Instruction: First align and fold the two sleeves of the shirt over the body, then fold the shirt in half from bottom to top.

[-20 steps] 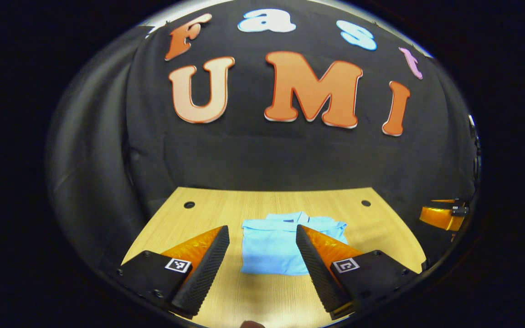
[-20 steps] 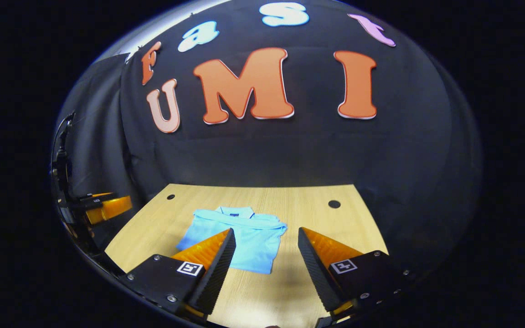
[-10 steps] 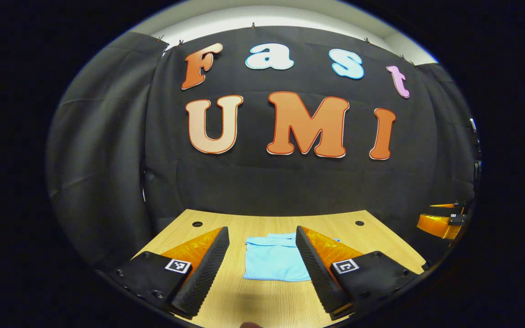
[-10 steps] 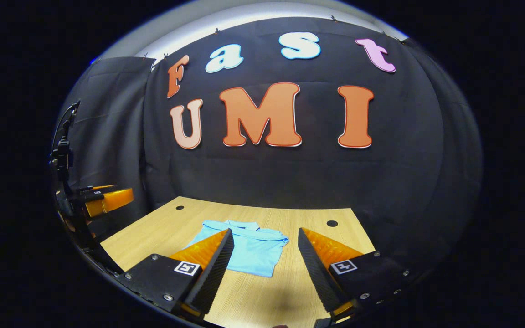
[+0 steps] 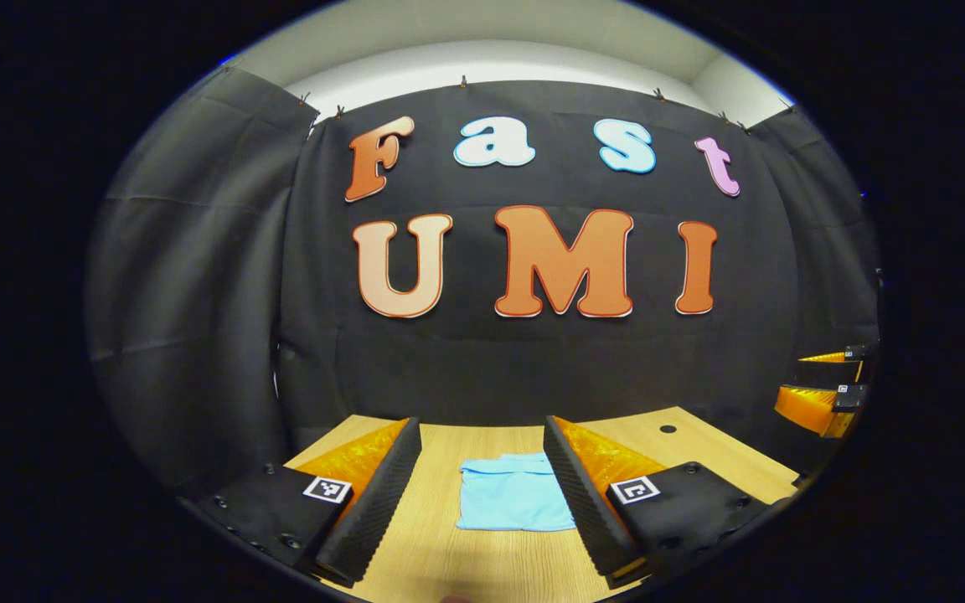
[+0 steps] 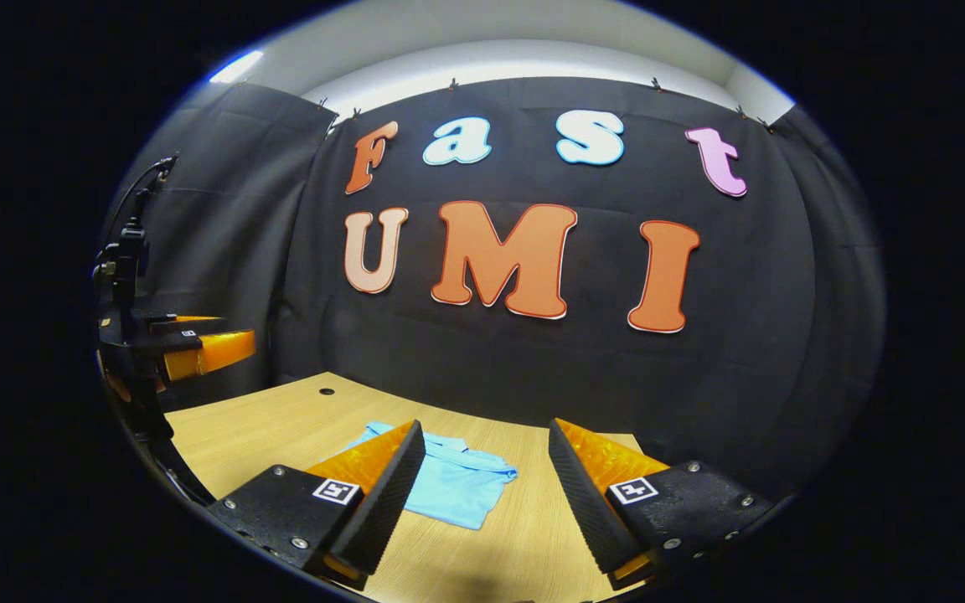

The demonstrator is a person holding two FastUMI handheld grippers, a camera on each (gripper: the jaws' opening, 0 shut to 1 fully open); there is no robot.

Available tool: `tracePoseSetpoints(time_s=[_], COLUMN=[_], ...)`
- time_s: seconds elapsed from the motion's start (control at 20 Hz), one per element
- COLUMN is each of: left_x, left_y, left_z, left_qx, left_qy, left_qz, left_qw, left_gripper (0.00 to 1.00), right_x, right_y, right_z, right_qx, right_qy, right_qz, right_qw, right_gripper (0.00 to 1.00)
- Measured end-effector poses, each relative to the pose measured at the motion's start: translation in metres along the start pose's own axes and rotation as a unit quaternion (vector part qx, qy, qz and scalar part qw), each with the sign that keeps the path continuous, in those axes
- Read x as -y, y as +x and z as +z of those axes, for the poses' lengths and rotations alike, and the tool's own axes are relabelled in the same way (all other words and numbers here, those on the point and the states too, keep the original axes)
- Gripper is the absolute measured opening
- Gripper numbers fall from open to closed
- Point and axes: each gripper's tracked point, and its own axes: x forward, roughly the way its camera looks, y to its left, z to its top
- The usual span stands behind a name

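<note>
Both cameras have tilted up and drawn back since a second ago: the shirt (image 5: 509,501) now sits lower and smaller in each view, more of the booth wall shows above it, and a strip of pale ceiling has come in at the top.

The shirt is light blue and lies folded into a compact rectangle, flat on the worktop (image 5: 700,456). In the left gripper view it shows between the two fingers, farther off, with its collar end toward the wall. In the right gripper view (image 6: 461,486) it lies partly behind the left-hand finger, collar also toward the wall.

The left hand-held gripper (image 5: 482,481) hangs above the near part of the worktop with its fingers wide apart, holding nothing and touching nothing. The right hand-held gripper (image 6: 487,486) is the same: fingers spread wide, nothing between them, clear of the cloth.

Each gripper also shows in the other's view, well off to the side of the shirt: the right one at the right edge, the left one at the left edge beside a dark stand (image 6: 126,276).

A round hole (image 5: 668,429) marks the worktop's far part.
</note>
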Motion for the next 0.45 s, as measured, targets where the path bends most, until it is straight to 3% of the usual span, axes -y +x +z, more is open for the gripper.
tracePoseSetpoints(time_s=[0.15,0.45], left_x=[0.002,0.001], left_y=[-0.003,-0.022], left_z=[-0.013,-0.008], left_qx=[-0.013,-0.005], left_qy=[-0.013,0.011], left_qz=[-0.002,-0.001], left_qw=[1.0,1.0], left_gripper=[0.97,0.96], right_x=[-0.005,-0.014], right_y=[-0.001,-0.012], right_z=[0.0,-0.002], right_qx=[0.005,-0.004], right_qy=[-0.001,-0.006], right_qz=[0.011,0.02], right_qw=[1.0,1.0], right_gripper=[0.94,0.96])
